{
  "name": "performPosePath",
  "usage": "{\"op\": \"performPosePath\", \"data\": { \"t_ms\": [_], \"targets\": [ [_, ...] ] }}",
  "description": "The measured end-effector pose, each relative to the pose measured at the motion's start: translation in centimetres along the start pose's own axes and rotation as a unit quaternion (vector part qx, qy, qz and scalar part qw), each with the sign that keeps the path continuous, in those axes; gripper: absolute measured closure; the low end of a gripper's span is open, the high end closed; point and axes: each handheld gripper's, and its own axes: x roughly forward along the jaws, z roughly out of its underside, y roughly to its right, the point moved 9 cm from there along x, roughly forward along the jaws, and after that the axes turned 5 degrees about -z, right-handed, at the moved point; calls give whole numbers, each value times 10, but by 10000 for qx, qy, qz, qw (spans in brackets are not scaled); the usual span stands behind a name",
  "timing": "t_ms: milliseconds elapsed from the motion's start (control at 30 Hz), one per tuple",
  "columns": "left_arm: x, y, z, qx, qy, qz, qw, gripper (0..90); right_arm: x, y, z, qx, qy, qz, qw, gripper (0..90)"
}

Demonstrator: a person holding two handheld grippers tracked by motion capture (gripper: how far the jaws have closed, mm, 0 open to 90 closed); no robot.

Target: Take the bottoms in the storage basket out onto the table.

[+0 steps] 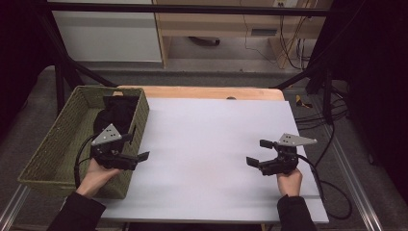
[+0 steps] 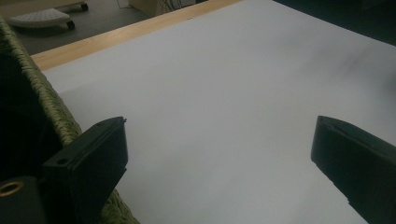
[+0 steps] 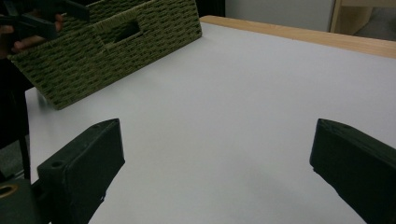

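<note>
Left gripper (image 1: 136, 147) jaws apart, empty, woven basket (image 1: 57, 139) at its 9 o'clock, touching. Right gripper (image 1: 257, 153) jaws apart, empty, over white sheet (image 1: 211, 144).

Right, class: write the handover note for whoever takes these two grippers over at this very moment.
Left gripper: open, nothing held, at the near right corner of the green woven basket.
Right gripper: open, nothing held, above the white sheet, basket off to its left.
Things: black cloth lies inside the basket, at its far end.
Done: nothing is out on the sheet.
Left: probably reach in for the cloth; neither gripper touches it yet.
</note>
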Motion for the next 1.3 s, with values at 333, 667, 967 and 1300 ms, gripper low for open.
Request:
{"op": "performPosePath", "data": {
  "t_ms": [333, 667, 967, 1300],
  "targets": [
    [0, 0, 0, 44, -39, -47, 10000, 36, 1, 0, 1, 12, -23, -6, 10000, 35],
    [-2, -2, -1, 30, -47, -41, 10000, 36, 1, 0, 0, 14, -17, -3, 10000, 35],
    [-6, -4, -6, 74, -17, -124, 9999, 36, 2, 1, 1, 10, -54, 3, 10000, 35],
    [-12, -9, -9, 34, 15, -216, 9998, 39, 2, 0, 2, 9, -60, -8, 10000, 35]
  ]
}}
